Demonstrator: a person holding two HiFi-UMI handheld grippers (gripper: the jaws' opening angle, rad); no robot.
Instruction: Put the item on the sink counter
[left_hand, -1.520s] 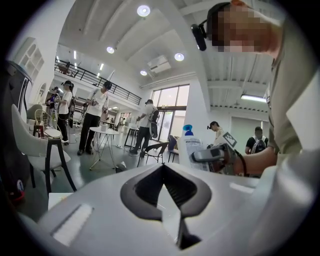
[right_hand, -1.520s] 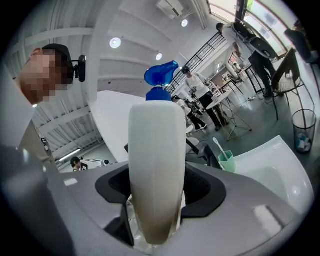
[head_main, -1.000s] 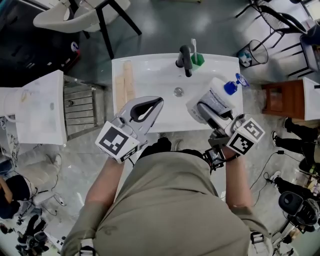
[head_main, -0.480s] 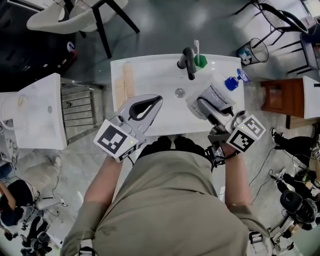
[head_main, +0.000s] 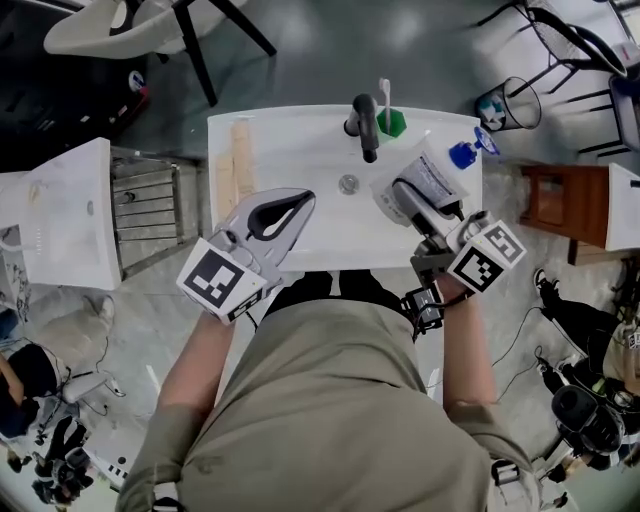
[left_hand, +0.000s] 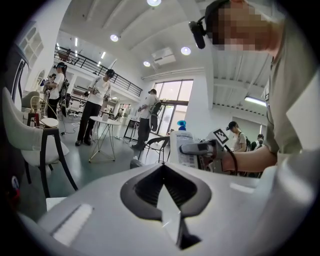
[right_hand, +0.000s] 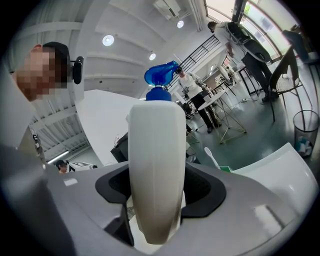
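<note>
Sink station, as seen by a bystander.

- Right gripper (head_main: 408, 203): jaws clamped on the lower body of a white pump bottle (head_main: 436, 178) with a blue head. The bottle is held in the air over the sink counter (head_main: 300, 150), at 3 o'clock from the drain, and tilts toward 2 o'clock.
- Left gripper (head_main: 288, 207): jaws pressed together with nothing between them, over the counter's 7 o'clock edge.
- Faucet (head_main: 365, 125): 12 o'clock.
- Green cup (head_main: 393, 123) with a toothbrush: just beside the faucet, at 1 o'clock.
- Pale wooden strip (head_main: 238, 160): 9 o'clock.
</note>
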